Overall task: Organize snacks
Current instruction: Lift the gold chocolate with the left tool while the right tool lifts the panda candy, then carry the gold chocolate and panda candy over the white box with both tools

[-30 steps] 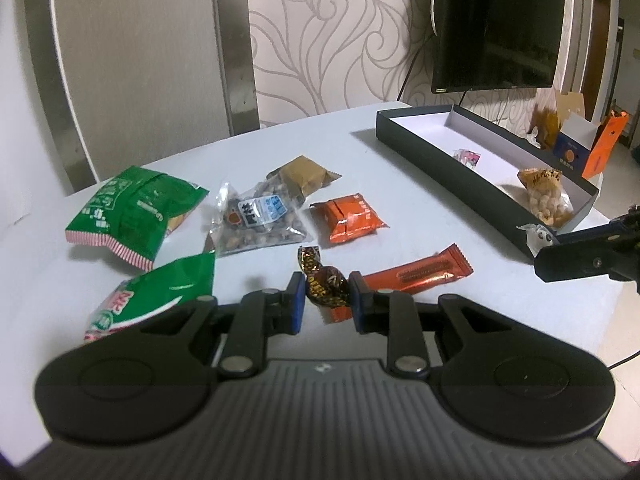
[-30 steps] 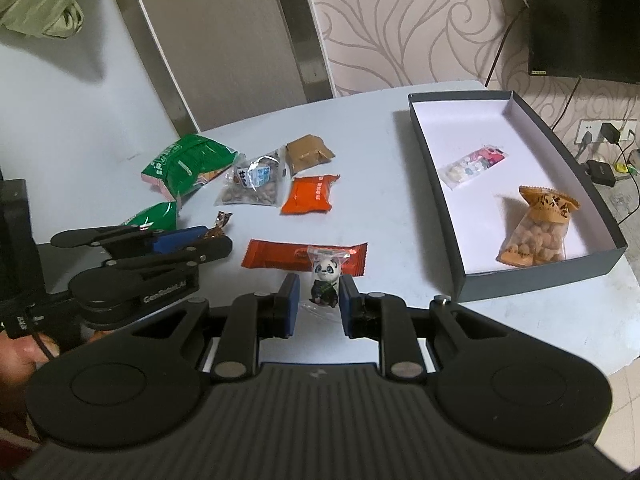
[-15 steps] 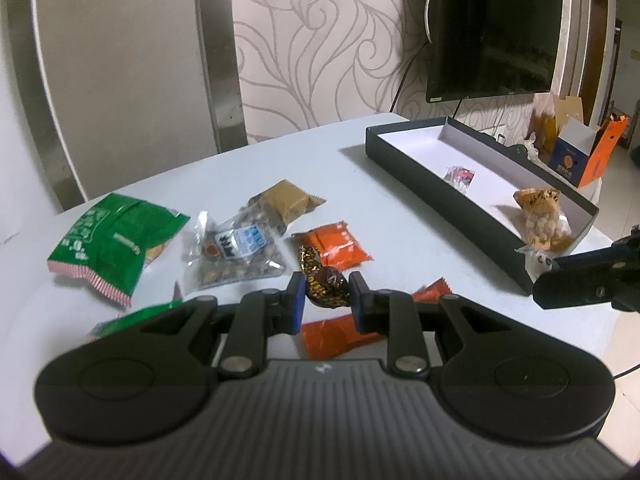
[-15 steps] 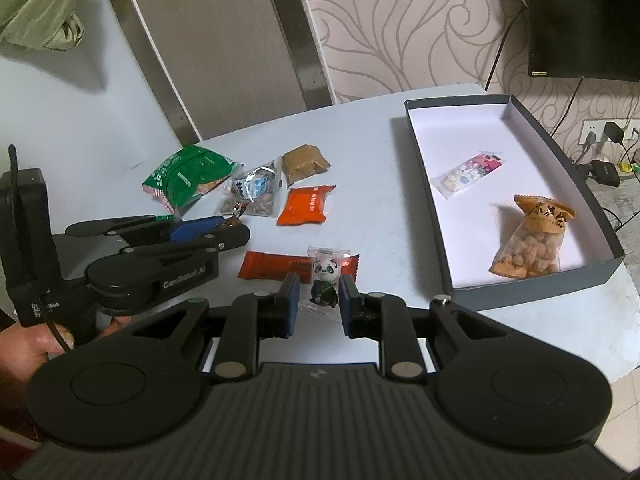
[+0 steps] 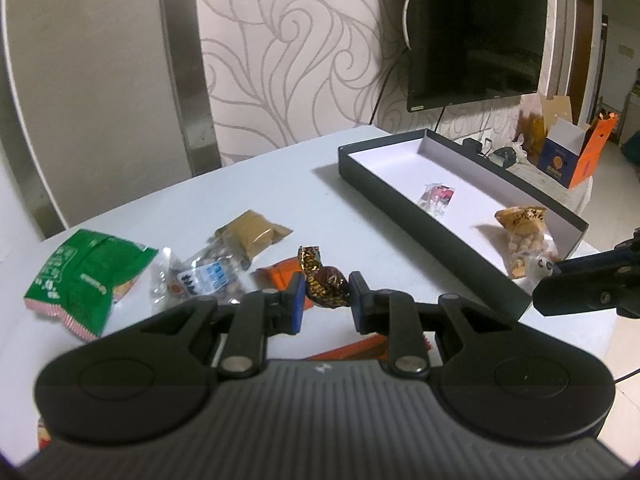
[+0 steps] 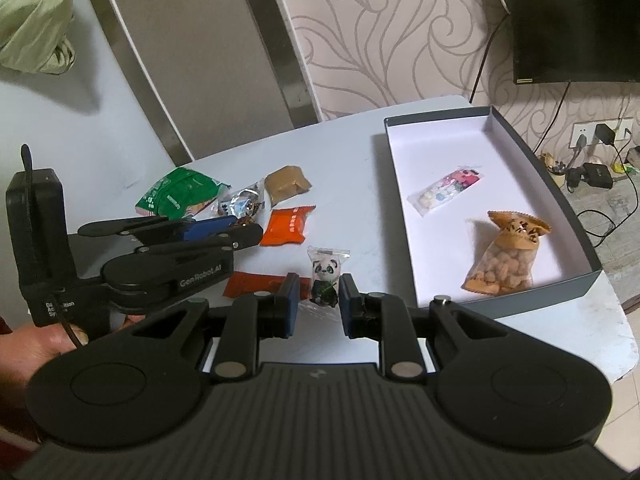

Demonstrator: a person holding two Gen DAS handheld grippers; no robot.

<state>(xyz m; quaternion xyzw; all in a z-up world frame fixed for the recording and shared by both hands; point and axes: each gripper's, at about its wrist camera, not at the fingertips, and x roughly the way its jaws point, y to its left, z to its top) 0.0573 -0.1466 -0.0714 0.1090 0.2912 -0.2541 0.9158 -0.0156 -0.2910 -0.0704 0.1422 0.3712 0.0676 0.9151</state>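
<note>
The left tongs (image 5: 325,305) pinch a brown foil-wrapped candy (image 5: 323,286) between their blue pads, the twisted wrapper end standing up above them, clear of the white worktop (image 5: 248,208). The right tongs (image 6: 319,307) are pressed onto a small clear packet printed with a panda (image 6: 326,276), gripped at its lower part with the panda upright. In the right wrist view the left tongs show at the near left, held by a person's hand (image 6: 28,356). On the worktop lie the loose snacks: a green bag (image 5: 86,276) at the far left, a clear packet with a blue label (image 5: 200,280) just right of it, a tan packet (image 5: 252,234) beyond that, an orange square packet (image 6: 289,226) to the right of the clear one, and a long orange-red bar (image 6: 256,286) nearer, partly hidden behind the tongs. At the right of the worktop sits a long dark box with a white inside (image 6: 576,216), its near corner close to the worktop's edge. Two things lie in it: a clear packet of pink and pale sweets (image 6: 446,190) toward the middle, and a clear bag of round tan snacks with a brown printed top (image 6: 506,256) at the near end, apart from each other. A dark screen (image 5: 476,32) hangs on the swirl-patterned wall behind.
</note>
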